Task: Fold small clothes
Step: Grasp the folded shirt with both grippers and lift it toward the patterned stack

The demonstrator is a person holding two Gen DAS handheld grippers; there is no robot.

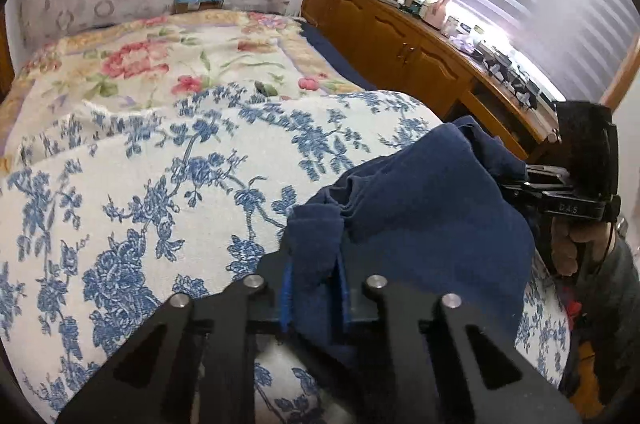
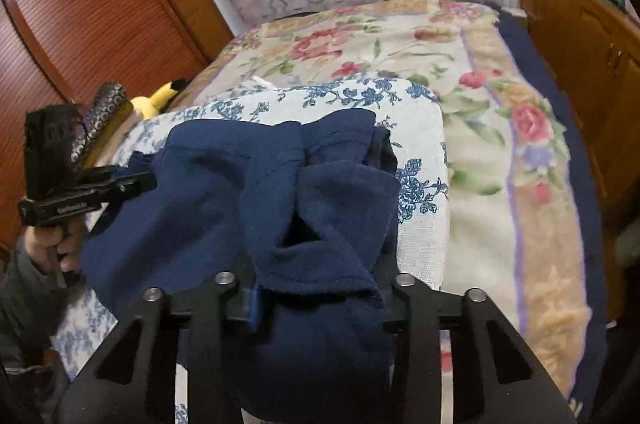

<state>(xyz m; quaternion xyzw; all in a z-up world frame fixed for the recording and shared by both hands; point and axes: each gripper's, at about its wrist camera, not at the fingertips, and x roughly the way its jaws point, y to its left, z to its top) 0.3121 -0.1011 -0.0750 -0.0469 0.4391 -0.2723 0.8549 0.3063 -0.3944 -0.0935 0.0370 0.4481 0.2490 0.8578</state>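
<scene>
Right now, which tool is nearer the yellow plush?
Left. The left tool grips the garment's edge close by the plush. The right tool pinches the garment's other end, with the cloth between it and the plush.

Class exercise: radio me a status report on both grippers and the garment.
Left gripper shut on navy garment. Right gripper shut on it too. Garment bunched on bed; nothing in the way.
</scene>
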